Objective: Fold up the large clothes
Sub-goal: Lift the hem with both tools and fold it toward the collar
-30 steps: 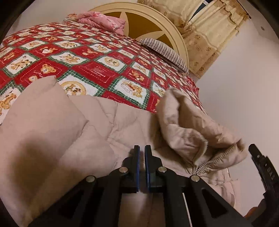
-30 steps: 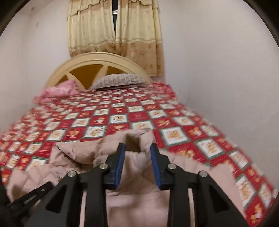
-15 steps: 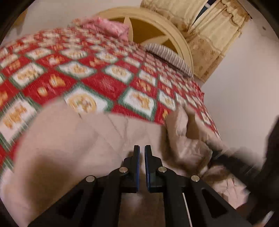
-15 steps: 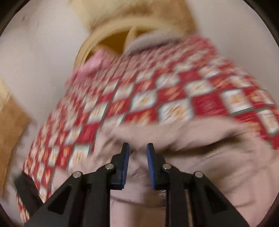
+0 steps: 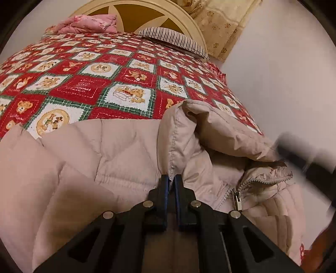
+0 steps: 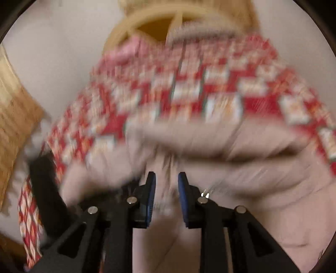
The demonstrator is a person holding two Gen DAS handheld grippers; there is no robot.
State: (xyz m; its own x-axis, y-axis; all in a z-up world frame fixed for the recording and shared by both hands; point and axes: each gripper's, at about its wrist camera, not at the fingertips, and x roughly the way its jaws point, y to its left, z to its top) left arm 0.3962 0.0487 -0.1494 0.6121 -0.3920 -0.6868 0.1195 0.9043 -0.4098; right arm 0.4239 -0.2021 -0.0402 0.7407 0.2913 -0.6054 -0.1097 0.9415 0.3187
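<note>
A beige quilted jacket [image 5: 105,157] lies across the near end of a bed with a red teddy-bear quilt [image 5: 84,88]. Its collar [image 5: 210,130] stands up in folds, and the zipper pull [image 5: 237,195] lies just right of it. My left gripper [image 5: 171,178] is shut, its tips against the collar's seam; pinched cloth I cannot make out. The right wrist view is blurred. There my right gripper [image 6: 167,178] hangs over the jacket [image 6: 252,168], jaws opening, cloth below the gap, pads not pressing. It shows as a dark blur [image 5: 304,153] at the collar's right end.
A striped pillow [image 5: 174,40] and a pink bundle [image 5: 88,24] lie against the cream headboard [image 5: 147,10]. A wall [image 5: 283,73] runs close along the bed's right side. A brown board-like thing [image 6: 12,115] stands left of the bed.
The left gripper, still shut, slid right up to the collar. The right gripper swung left across the jacket; its jaws narrowed, then widened a little.
</note>
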